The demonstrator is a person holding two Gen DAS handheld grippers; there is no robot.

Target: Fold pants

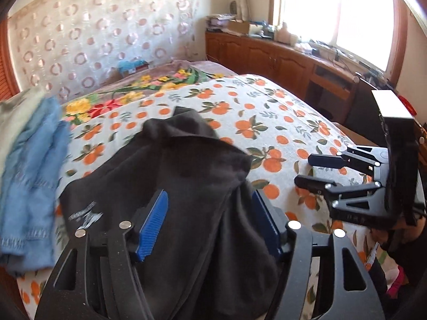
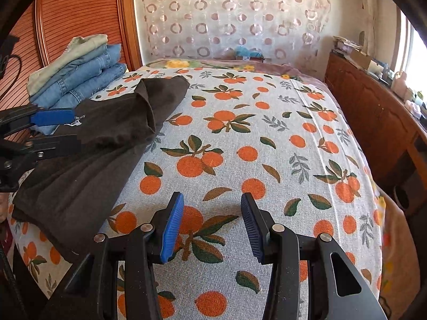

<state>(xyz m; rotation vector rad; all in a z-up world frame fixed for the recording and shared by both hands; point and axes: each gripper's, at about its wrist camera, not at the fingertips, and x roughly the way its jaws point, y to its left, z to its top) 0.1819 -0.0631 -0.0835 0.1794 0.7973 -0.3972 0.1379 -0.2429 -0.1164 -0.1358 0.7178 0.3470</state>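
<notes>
The left gripper (image 1: 210,224) stood apart around the dark pants (image 1: 165,170) — whether its pads pressed, I couldn't tell. The right gripper (image 2: 212,229) (nothing between its jaws) hung apart over the orange-print bedspread (image 2: 267,133).

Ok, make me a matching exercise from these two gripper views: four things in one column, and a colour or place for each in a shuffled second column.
Things:
1. pants
2. folded jeans
3. bedspread
4. right gripper

Descriptions:
A. over bare bedspread, nothing between its fingers
B. white with oranges and leaves
C. dark, bunched between the left gripper fingers
D. blue, stacked by the wooden headboard

Pairs: 1-C, 2-D, 3-B, 4-A
</notes>
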